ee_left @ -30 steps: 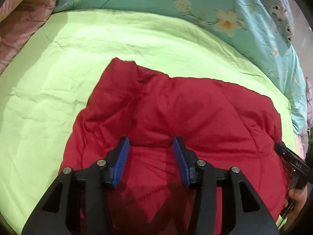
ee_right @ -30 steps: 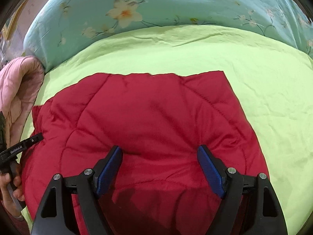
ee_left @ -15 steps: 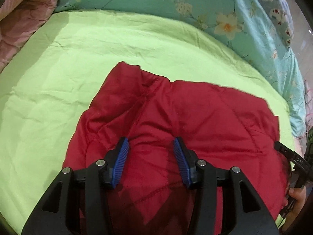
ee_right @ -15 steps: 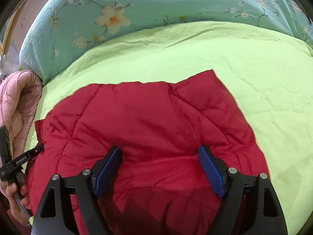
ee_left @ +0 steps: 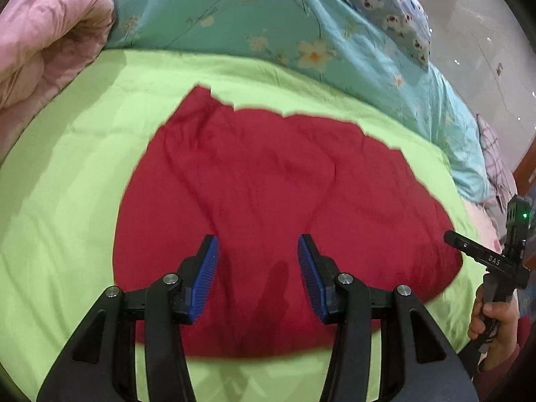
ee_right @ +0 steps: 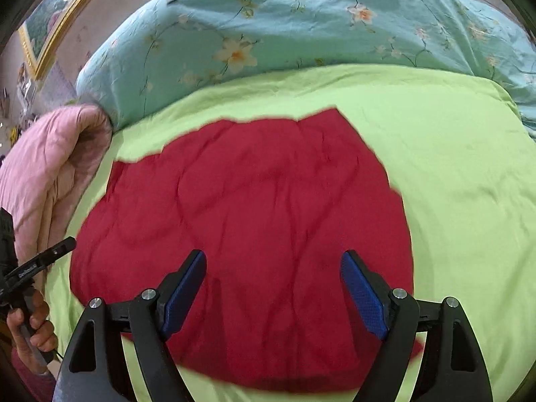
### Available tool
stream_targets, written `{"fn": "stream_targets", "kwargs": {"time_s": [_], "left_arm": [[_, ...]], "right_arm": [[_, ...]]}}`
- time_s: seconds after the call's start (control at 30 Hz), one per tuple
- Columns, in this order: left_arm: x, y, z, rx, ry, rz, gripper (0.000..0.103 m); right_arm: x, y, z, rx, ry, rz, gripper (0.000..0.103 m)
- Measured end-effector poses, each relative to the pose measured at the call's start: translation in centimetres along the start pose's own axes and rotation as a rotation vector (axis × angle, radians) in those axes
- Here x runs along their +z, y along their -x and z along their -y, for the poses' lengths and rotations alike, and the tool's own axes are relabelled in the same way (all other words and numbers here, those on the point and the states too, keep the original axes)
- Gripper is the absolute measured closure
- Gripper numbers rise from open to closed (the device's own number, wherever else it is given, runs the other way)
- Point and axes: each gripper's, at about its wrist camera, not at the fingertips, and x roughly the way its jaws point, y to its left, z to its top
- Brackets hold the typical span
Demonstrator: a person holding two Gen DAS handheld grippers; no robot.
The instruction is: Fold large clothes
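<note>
tongs [ee_left: 258, 251] [ee_right: 273, 268] hover open, angled down over red jacket [ee_left: 268, 201].

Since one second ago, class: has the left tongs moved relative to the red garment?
Yes. The left tongs have pulled back from the red garment: its near edge, hidden before, now shows with green sheet below it.

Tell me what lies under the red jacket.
The red jacket lies flat on a green sheet, which shows all around it. Whether anything else sits beneath the jacket is hidden by its own fabric.
</note>
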Motion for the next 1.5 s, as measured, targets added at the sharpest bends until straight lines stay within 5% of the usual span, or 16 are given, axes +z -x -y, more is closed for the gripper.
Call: {"fn": "stream_targets", "kwargs": {"time_s": [0.13, 0.53, 0.9, 1.07, 1.13, 1.5], "left_arm": [[-2.0, -1.4, -0.4, 0.022, -0.003, -0.047, 0.055], [-3.7, -2.3, -0.8, 0.045, 0.001, -0.036, 0.053], [-4.4, 0.8, 0.3, 0.090, -0.025, -0.026, 0.051], [-5.5, 1.8, 0.5, 0.132, -0.046, -0.034, 0.042], [-5.8, 2.1, 0.4, 0.140, -0.053, -0.041, 0.026], [-8.5, 3.0, 0.4, 0.178, -0.075, -0.080, 0.021]], "right_arm": [[-2.4, -0.5, -0.3, -0.066, 0.052, -0.038, 0.019], [-4.3, -2.7, 0.7, -0.063, 0.013, -0.031, 0.016], [-5.2, 1.6, -1.4, -0.064, 0.039, 0.028, 0.014], [-6.6, 3.9, -2.6, -0.041, 0.061, 0.039, 0.014], [-7.1, 4.4, -2.9, -0.040, 0.070, 0.036, 0.014], [-10.9, 4.6, -4.5, -0.039, 0.128, -0.055, 0.014]]}}
